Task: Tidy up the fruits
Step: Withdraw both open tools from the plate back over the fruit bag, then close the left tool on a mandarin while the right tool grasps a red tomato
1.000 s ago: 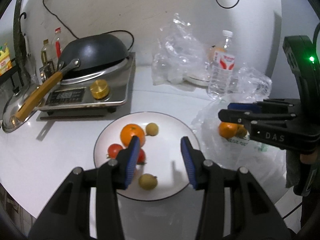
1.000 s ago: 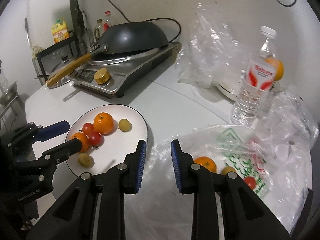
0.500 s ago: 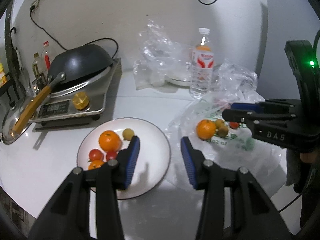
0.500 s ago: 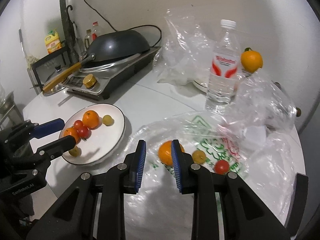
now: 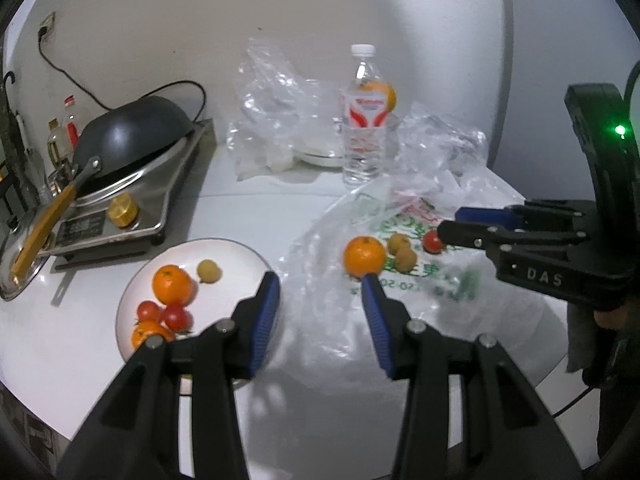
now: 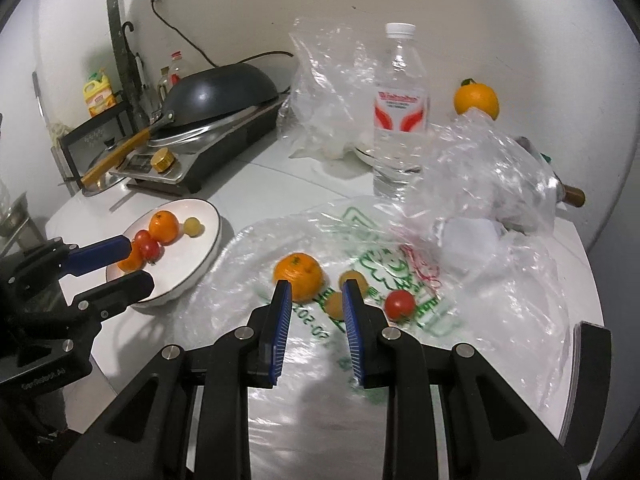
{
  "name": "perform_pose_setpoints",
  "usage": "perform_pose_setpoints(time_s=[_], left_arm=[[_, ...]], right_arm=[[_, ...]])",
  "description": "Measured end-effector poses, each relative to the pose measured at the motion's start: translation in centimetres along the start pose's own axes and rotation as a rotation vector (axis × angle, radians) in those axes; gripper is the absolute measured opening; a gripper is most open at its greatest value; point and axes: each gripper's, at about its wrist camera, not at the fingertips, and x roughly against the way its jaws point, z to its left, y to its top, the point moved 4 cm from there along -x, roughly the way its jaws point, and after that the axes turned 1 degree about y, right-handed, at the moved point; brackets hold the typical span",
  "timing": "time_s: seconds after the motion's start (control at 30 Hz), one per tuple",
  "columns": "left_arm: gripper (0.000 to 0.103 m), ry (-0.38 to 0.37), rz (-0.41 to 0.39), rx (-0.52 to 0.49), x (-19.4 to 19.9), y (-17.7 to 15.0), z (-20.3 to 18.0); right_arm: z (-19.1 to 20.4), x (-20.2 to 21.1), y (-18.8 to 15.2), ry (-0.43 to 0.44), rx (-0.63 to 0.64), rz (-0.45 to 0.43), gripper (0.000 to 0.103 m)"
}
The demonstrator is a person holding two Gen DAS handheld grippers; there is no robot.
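Ahead of the black right gripper [image 6: 314,294], whose finger pads are blue, a bright orange tangerine [image 6: 298,276], two dull yellow-brown small fruits [image 6: 354,280] and a red cherry tomato [image 6: 400,305] lie on a clear plastic bag [image 6: 320,344] printed in green and red. To its left, the white plate [image 6: 200,256] with a dark rim carries orange, red and pale yellow fruit. The table [image 6: 256,176] is white, the wok [image 6: 222,92] dark grey with a tan handle, and the clear bottle [image 6: 400,112] wears a white label marked in red.

black wok [image 5: 132,136] on cooktop [image 5: 132,216], water bottle [image 6: 400,120]
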Motion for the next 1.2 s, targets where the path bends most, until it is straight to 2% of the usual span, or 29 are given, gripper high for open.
perform_pose_setpoints(time_s=[0.5, 1.2], left_arm=[[0.044, -0.022, 0.050, -0.048, -3.2, 0.9, -4.2], [0.044, -0.039, 0.110, -0.058, -8.9, 2.0, -4.5]], right_arm=[[-4.8, -0.9, -1.6, -0.001, -0.064, 0.024, 0.028], [-7.0, -5.2, -1.0, 0.030, -0.093, 0.077, 0.028]])
